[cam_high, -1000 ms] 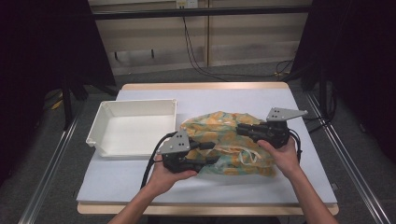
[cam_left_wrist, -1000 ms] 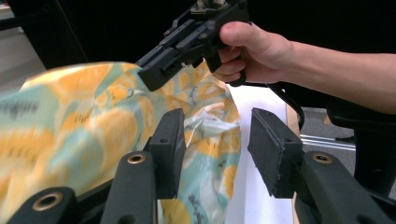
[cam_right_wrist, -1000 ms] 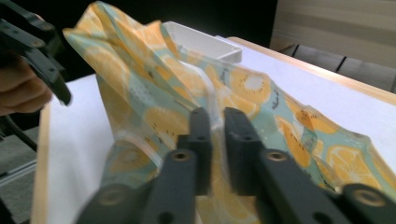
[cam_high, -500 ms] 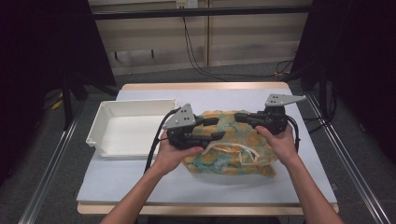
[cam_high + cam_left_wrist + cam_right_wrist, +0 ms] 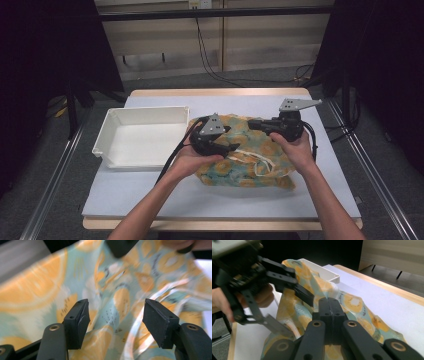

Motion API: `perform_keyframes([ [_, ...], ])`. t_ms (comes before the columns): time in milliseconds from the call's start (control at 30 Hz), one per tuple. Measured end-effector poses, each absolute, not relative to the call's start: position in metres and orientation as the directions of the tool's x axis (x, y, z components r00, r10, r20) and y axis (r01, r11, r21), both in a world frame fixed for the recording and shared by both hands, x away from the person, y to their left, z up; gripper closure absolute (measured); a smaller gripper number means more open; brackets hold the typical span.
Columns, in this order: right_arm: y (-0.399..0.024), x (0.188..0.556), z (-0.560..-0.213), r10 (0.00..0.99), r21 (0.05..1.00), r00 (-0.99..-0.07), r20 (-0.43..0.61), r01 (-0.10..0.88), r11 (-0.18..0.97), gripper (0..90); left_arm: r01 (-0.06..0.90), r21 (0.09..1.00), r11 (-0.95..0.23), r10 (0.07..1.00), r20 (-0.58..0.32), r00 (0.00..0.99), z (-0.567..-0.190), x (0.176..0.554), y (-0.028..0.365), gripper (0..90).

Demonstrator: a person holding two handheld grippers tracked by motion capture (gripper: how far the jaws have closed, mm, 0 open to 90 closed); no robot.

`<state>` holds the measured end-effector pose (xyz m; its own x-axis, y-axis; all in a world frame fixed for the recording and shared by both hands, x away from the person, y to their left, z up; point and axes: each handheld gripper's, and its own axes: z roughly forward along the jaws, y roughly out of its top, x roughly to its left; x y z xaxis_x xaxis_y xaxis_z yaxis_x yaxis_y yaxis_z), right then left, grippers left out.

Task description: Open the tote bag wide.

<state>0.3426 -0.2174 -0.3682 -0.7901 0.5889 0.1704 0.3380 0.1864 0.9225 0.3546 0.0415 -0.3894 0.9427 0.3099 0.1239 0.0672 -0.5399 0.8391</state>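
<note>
High view: a teal cloth bag printed with orange citrus slices (image 5: 245, 155) lies crumpled on the white-covered tabletop (image 5: 150, 200), just right of an empty white plastic tray (image 5: 142, 135). The left gripper (image 5: 231, 146) rests on the bag's near-left part; the right gripper (image 5: 251, 123) sits at its far edge.

Left gripper view: the fingers (image 5: 76, 322) stand apart, having just been opening, with the bag's fabric (image 5: 112, 302) lying loose between them, not pinched.

Right gripper view: the fingers (image 5: 331, 315) are pressed together on a fold of the bag (image 5: 352, 302), which rises toward the left gripper (image 5: 305, 296).

Risk: with one pinch point alone, a lift would probably let the slack fabric sag, slip free, or drag against the tray's rim.
</note>
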Motion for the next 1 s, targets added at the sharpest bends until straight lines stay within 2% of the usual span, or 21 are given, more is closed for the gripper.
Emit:
perform_keyframes([
  [133,-0.218,0.344,-0.370,0.587,0.921,-0.791,0.174,0.341,0.187,90.0,0.074,0.818,-0.570,0.305,0.128,0.944,-0.398,0.355,0.037,43.1],
  [167,-0.219,0.345,-0.372,0.584,0.920,-0.792,0.177,0.344,0.188,90.0,0.068,0.816,-0.574,0.290,0.125,0.949,-0.403,0.353,0.035,55.4],
  [233,-0.220,0.345,-0.373,0.584,0.919,-0.792,0.177,0.345,0.190,90.0,0.053,0.810,-0.584,0.291,0.147,0.945,-0.405,0.349,0.033,67.6],
  [300,-0.219,0.346,-0.374,0.578,0.918,-0.796,0.179,0.346,0.193,90.0,0.072,0.818,-0.571,0.274,0.107,0.956,-0.408,0.348,0.035,83.4],
  [333,-0.219,0.346,-0.374,0.572,0.916,-0.800,0.181,0.349,0.197,90.0,0.073,0.819,-0.569,0.274,0.105,0.956,-0.408,0.346,0.036,87.6],
  [567,-0.220,0.356,-0.381,0.574,0.899,-0.793,0.205,0.384,0.209,90.0,0.071,0.856,-0.512,0.213,0.047,0.976,-0.398,0.330,0.042,90.0],
  [600,-0.221,0.357,-0.383,0.573,0.898,-0.792,0.210,0.388,0.208,90.0,0.056,0.866,-0.497,0.171,0.035,0.985,-0.392,0.322,0.044,90.0],
  [1000,-0.220,0.380,-0.390,0.578,0.880,-0.785,0.222,0.417,0.228,90.0,-0.015,0.860,-0.510,0.013,0.025,1.000,-0.386,0.274,0.046,90.0],
])
